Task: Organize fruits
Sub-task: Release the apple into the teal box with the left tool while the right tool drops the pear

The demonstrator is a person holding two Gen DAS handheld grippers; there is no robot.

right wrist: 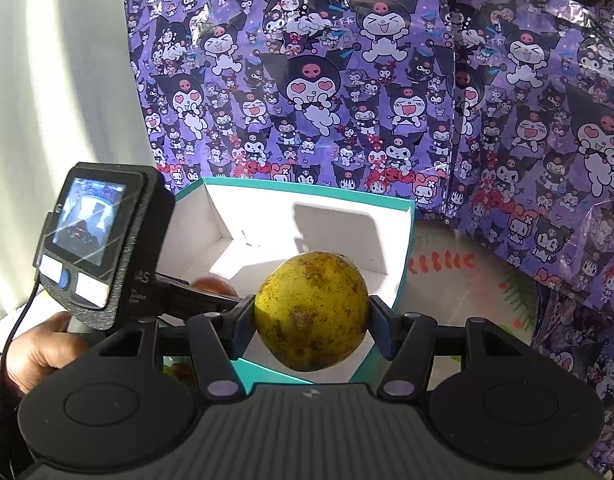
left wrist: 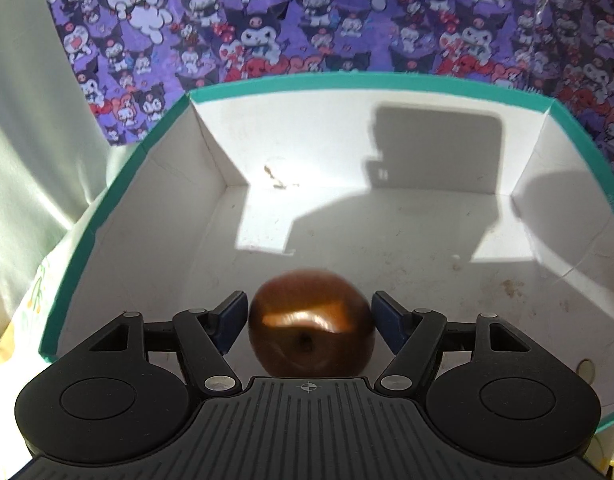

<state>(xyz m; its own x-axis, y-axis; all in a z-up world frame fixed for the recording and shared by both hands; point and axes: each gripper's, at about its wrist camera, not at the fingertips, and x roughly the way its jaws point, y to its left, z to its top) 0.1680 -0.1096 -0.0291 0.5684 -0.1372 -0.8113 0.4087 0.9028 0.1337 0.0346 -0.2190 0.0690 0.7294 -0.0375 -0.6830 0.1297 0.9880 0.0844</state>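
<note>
In the left wrist view, a brown-red apple point(left wrist: 311, 322) sits blurred between the fingers of my left gripper point(left wrist: 310, 318), over the white inside of a teal-rimmed box point(left wrist: 347, 80). The jaws stand a little apart from the apple on both sides, so the gripper is open. In the right wrist view, my right gripper point(right wrist: 311, 316) is shut on a yellow, brown-speckled citrus fruit point(right wrist: 311, 316), held above the near edge of the same box point(right wrist: 407, 248). The left gripper's body with its screen point(right wrist: 91, 240) reaches into the box from the left, and the apple point(right wrist: 213, 285) peeks out behind it.
A purple cartoon-print bag point(right wrist: 347, 80) stands behind and to the right of the box. A pale curtain point(right wrist: 47, 80) hangs at the left. A patterned cloth point(right wrist: 467, 280) covers the table beside the box. The person's hand point(right wrist: 39, 348) holds the left gripper.
</note>
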